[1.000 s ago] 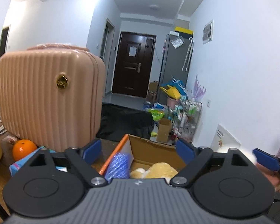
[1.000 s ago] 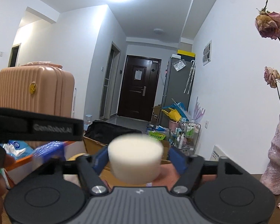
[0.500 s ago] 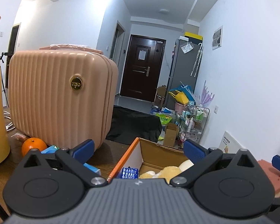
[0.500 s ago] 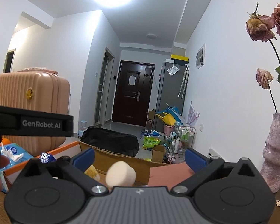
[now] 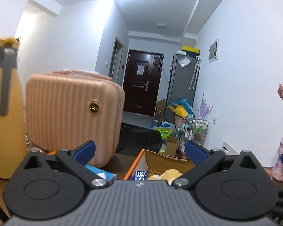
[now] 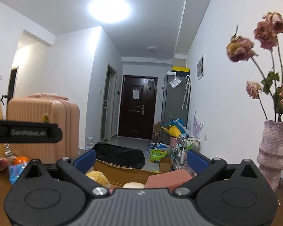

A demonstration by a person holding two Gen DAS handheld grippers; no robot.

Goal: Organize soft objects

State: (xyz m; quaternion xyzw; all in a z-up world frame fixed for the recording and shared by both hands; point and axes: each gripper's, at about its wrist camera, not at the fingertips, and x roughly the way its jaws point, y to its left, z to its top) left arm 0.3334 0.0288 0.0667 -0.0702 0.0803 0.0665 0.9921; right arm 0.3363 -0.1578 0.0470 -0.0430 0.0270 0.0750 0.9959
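An open cardboard box (image 5: 168,162) with an orange edge stands on the table just beyond both grippers. In it lie a yellow plush toy (image 5: 171,175) and a blue spiky ball (image 5: 140,174). The right wrist view shows the same box (image 6: 118,169) with the plush toy (image 6: 98,177), a white round sponge (image 6: 133,185) and a pink sponge block (image 6: 168,179) at its right. My left gripper (image 5: 140,150) is open and holds nothing. My right gripper (image 6: 141,159) is also open and holds nothing. Both hover short of the box.
A pink ribbed suitcase (image 5: 73,116) stands left of the box, with a yellow bottle (image 5: 3,113) nearer at the far left. A blue tissue pack (image 5: 101,173) and an orange (image 6: 20,159) lie by the suitcase. A vase (image 6: 275,150) of dried roses stands at the right.
The right gripper opened and the white sponge dropped into the box. The left gripper opened wide and left the blue ball in the box. Both pulled back and rose a little.
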